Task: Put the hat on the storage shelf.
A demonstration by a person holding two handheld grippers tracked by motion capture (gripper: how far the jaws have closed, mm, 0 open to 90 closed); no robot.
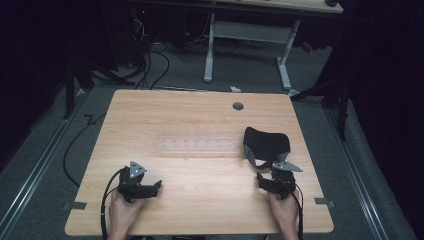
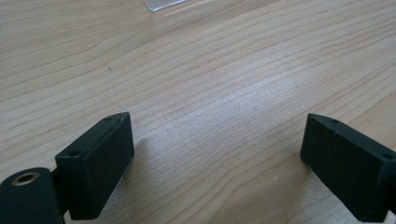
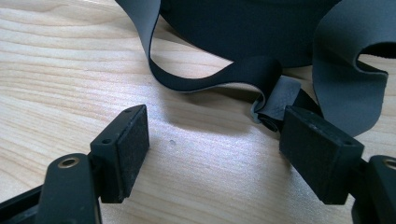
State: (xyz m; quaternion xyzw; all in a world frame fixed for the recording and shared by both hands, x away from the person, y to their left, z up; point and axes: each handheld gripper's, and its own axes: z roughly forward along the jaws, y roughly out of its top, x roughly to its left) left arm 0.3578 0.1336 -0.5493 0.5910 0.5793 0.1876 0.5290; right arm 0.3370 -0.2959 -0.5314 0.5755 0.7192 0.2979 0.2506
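One black mask (image 1: 266, 145), two grippers (jaws apart), one table (image 1: 200, 200).

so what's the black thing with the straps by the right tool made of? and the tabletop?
Black strapped item: looks like soft matte fabric, maybe neoprene or elastic. The straps curl limply, show a thin greyish edge and carry no shine. Exact cloth can't be told.
Tabletop: light wood-grain surface, probably laminate or veneer over board. The grain lines are fine and even, with a low satin sheen.
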